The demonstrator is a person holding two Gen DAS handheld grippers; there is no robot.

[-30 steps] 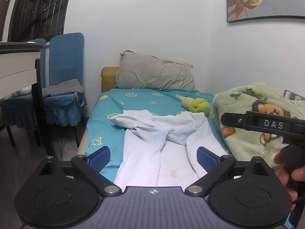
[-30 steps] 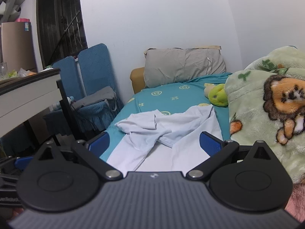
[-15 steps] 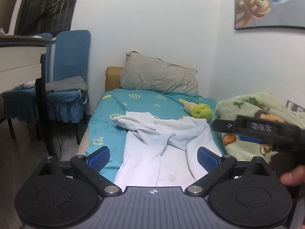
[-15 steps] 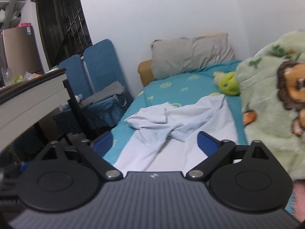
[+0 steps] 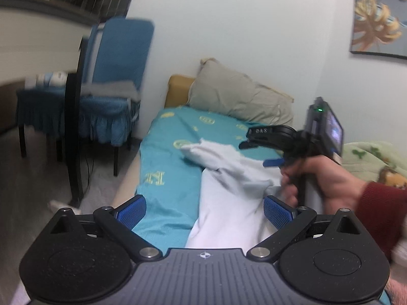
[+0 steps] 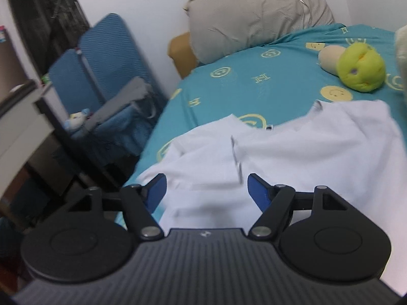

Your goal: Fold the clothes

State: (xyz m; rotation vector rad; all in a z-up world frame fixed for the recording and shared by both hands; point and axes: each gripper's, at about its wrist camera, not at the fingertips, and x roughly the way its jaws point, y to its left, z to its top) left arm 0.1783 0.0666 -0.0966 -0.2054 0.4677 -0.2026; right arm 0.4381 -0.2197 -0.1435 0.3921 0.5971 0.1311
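Left gripper [image 5: 204,209] wide apart, holding nothing, hovering at the foot of the bed [image 5: 162,167]. White garment [image 5: 229,198] lies rumpled along the bed's middle, top part bunched toward 12 o'clock, not laid flat. Looks light, thin, floppy cloth; it will sag and slide on the sheet. Best pinched at a hem or sleeve edge, or the loose fold [image 6: 236,157] showing in the right wrist view. Right gripper [image 6: 207,189], spread open and empty, sits low over the cloth's near-left part. Blue chairs [image 5: 112,96] at 9 o'clock, clear of the bed. Pillow [image 6: 257,17] at 12. Green plush toy [image 6: 360,70] at 2, near the garment's far corner; may crowd spreading. Green blanket [image 5: 374,157] at 3 narrows the folding space.
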